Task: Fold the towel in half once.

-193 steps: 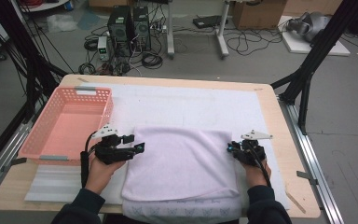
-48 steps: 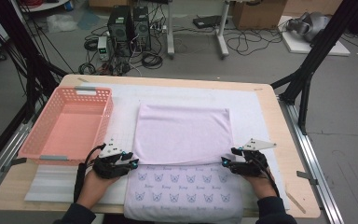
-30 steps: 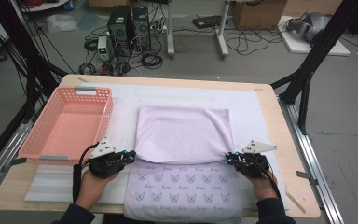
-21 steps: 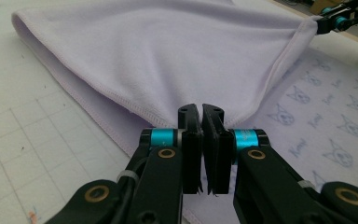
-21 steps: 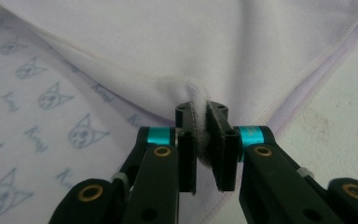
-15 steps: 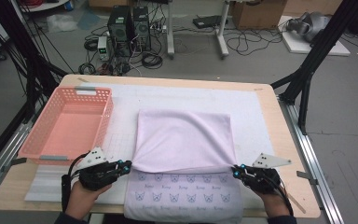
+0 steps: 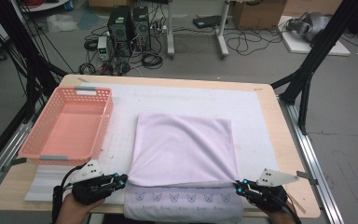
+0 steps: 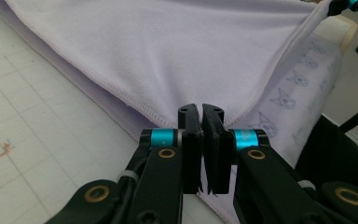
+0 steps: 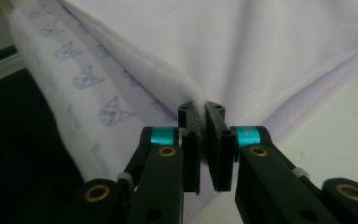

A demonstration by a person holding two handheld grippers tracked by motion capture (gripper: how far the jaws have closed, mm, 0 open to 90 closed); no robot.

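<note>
You've got the lilac towel (image 7: pixel 182 144) lying just right of the pink basket (image 7: pixel 65 123) on the pale mat (image 7: pixel 186 95), and it hangs over the near edge of the surface (image 7: pixel 279 135); the folded plain layer sits on top, with a strip printed with little cat faces (image 7: pixel 182 198) showing below it, on the side nearest you; your left gripper (image 7: pixel 120 177) sits at the towel's near left corner, just below the basket's near end, its fingers (image 8: pixel 189 140) pressed together on the stitched hem of the folded layer; in the left gripper view the cloth fans away from the fingertips, stretched taut toward the far corner; your right gripper (image 7: pixel 238 184) is at the towel's near right corner, well apart from the basket, fingers (image 9: pixel 190 135) clamped on a pinch of the white-edged hem, a little ridge of fabric bunched between the tips; in the right gripper view the cat-print strip runs off to the left of the fingers and the plain layer spreads above; between your two grippers the folded edge runs in a fairly straight line, parallel to the near edge of the surface.
</note>
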